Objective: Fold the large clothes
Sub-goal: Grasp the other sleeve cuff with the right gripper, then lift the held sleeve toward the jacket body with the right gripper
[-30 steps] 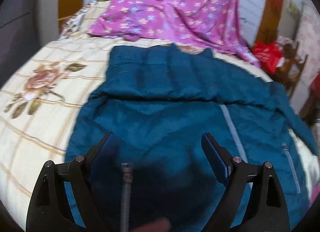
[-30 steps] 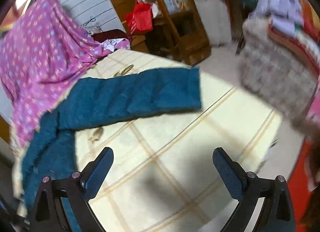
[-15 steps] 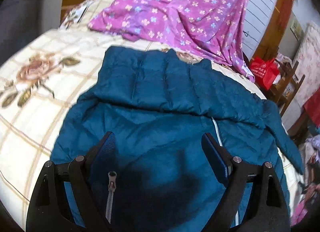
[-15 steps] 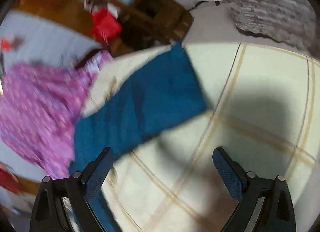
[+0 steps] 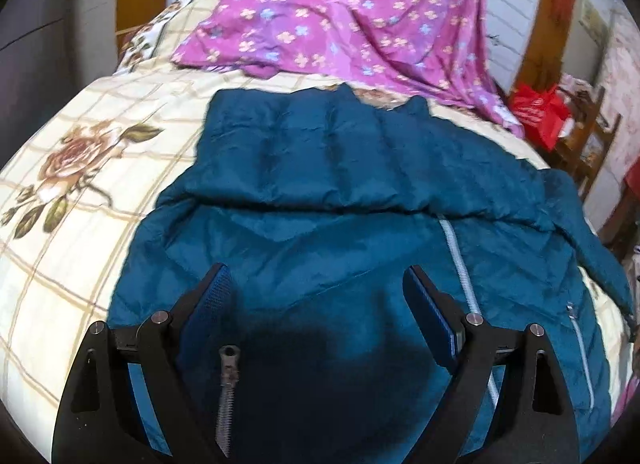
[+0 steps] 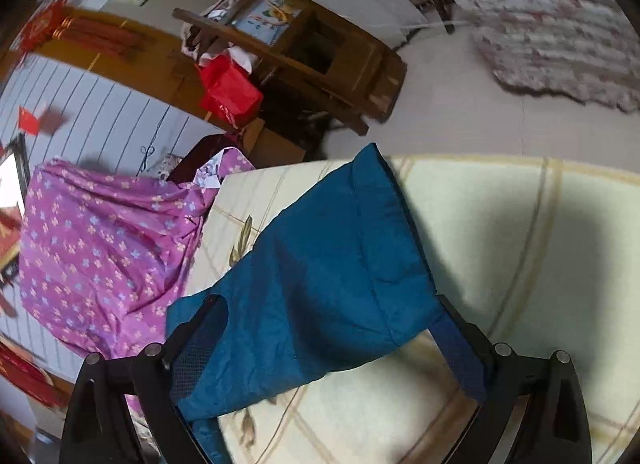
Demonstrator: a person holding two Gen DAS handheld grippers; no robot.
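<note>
A: Broadly, where is the garment?

B: Teal padded jacket [image 5: 320, 232] lies spread on the checked bed cover [image 5: 80, 224], its sleeve [image 6: 320, 264] stretched toward the bed edge; a purple floral sheet [image 5: 360, 16] lies just beyond the collar.

A: State of the tongs?

B: Left tongs [image 5: 316, 296] released, hovering over the jacket body, gripping nothing. Right tongs [image 6: 332, 328] released too, jaws wide astride the sleeve cuff, pads not pressing.

A: Likely faults?

B: Slick puffy fabric may slip from a shallow pinch; closing too deep may catch the bed cover; the folded sleeve may spring back.
</note>
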